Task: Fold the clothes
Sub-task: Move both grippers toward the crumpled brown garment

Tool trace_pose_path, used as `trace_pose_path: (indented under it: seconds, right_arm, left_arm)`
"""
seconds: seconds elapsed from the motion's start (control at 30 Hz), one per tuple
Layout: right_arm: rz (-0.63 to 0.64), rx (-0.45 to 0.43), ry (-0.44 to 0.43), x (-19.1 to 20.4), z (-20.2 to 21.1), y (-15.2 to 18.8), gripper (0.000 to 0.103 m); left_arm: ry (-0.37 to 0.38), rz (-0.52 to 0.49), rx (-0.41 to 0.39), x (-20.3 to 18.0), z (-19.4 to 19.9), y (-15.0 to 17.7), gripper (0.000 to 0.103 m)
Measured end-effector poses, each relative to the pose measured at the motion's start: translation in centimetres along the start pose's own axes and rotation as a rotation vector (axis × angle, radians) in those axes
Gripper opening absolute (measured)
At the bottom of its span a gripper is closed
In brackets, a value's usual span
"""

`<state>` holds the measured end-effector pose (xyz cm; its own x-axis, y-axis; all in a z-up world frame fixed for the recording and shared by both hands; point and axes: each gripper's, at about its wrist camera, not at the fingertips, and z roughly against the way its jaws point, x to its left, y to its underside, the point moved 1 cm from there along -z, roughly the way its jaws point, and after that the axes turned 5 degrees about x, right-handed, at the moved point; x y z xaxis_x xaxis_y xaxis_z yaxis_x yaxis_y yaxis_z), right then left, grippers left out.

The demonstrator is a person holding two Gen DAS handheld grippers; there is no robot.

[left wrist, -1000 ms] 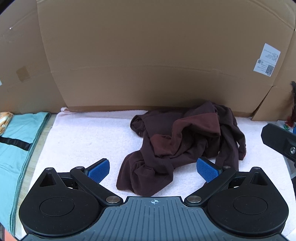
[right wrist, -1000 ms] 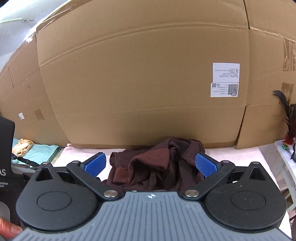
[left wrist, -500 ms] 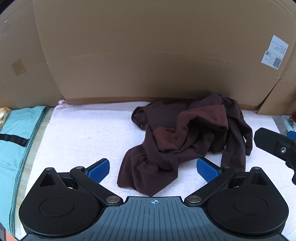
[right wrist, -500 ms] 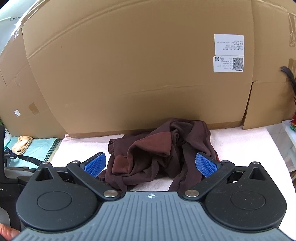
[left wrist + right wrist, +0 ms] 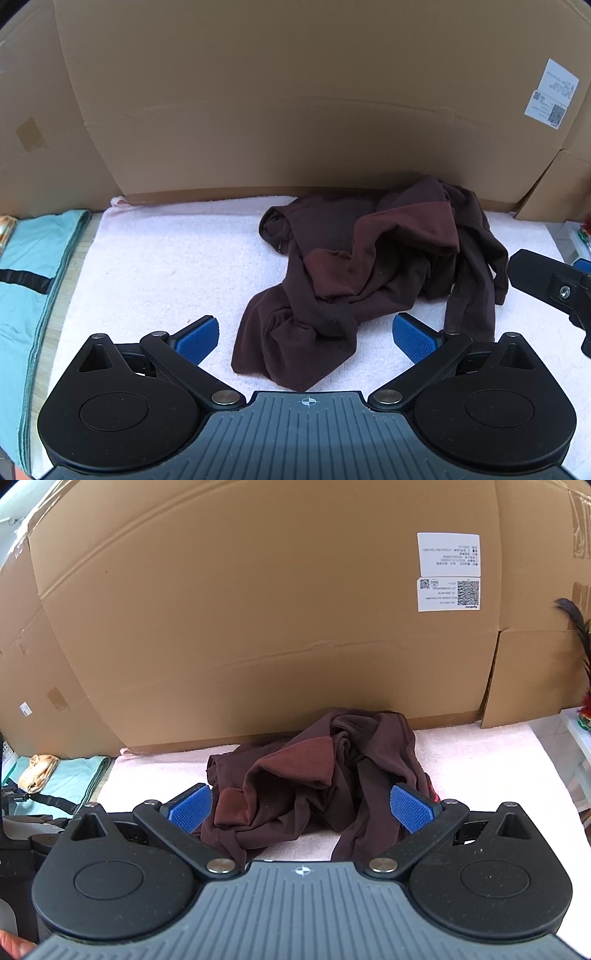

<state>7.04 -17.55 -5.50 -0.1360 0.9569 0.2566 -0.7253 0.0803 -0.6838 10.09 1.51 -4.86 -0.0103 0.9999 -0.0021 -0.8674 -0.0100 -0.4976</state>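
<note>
In the left wrist view, a crumpled dark maroon fabric garment [image 5: 369, 280] is seen at centre frame on a pale pink towel-covered surface [image 5: 166, 266]. The left gripper [image 5: 304, 334] is spread wide and empty, just short of the garment's near lobe. The heap's long axis runs from lower left to upper right.

In the right wrist view, the right gripper [image 5: 301, 806] is likewise held apart, nothing clasped. Folding is judged not yet begun; an edge must first be pinched and the garment spread flat.

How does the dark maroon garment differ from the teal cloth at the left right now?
The maroon garment lies crumpled in a heap; the teal cloth lies flat. The maroon garment sits on the pink towel; the teal cloth lies beside it, with a black strap across. Neither is gripped.
</note>
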Motion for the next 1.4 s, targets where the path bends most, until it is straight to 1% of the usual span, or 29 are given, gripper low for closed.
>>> trace_pose_path:
  seconds: [0.4, 0.7, 1.23, 1.4]
  right_arm:
    - [0.010, 0.010, 0.005, 0.6, -0.5, 0.0, 0.103]
    - [0.012, 0.024, 0.019, 1.0, -1.1, 0.1, 0.103]
    - [0.024, 0.028, 0.035, 1.6, -1.5, 0.0, 0.103]
    - [0.026, 0.007, 0.049, 1.7, -1.3, -0.2, 0.103]
  left_arm:
    - [0.007, 0.002, 0.002, 0.5, -0.3, -0.1, 0.103]
    - [-0.002, 0.010, -0.001, 1.1, -0.4, -0.3, 0.103]
    - [0.001, 0.014, -0.025, 1.5, -0.3, -0.5, 0.103]
    - [0.001, 0.025, -0.053, 1.7, 0.2, -0.8, 0.103]
